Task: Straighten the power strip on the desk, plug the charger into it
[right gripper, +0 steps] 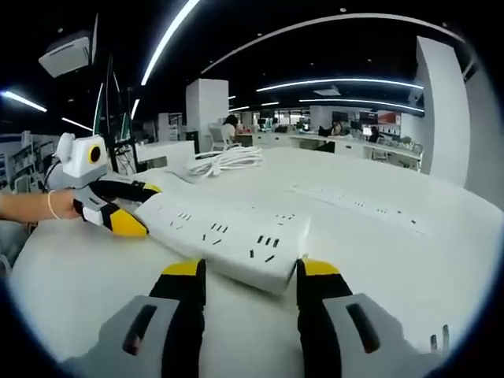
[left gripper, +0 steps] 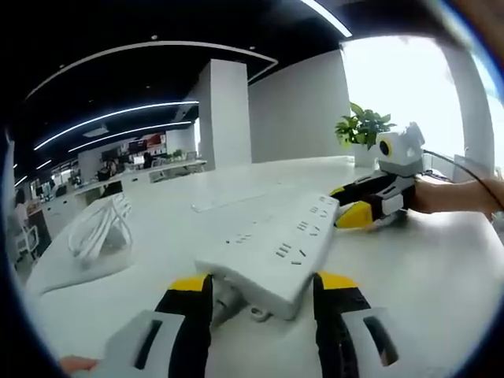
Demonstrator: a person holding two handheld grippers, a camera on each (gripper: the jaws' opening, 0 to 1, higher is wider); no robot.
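A white power strip (left gripper: 276,236) lies slanted across the white desk (left gripper: 425,276), its sockets facing up. My left gripper (left gripper: 264,287) has its yellow-tipped jaws pressed against both sides of the strip's near end, with a cord stub hanging under it. My right gripper (left gripper: 358,206) clamps the far end, held by a person's hand. In the right gripper view the same power strip (right gripper: 228,232) sits between the right gripper (right gripper: 250,272) jaws, and the left gripper (right gripper: 130,206) grips the far end. A coiled white cable (left gripper: 98,224) (right gripper: 228,161) rests further off on the desk.
A flat row of sockets (right gripper: 354,206) is set into the desk surface (right gripper: 87,276) to the right of the strip. A potted plant (left gripper: 362,126) stands by the bright window. Pillars, office desks and seated people fill the background.
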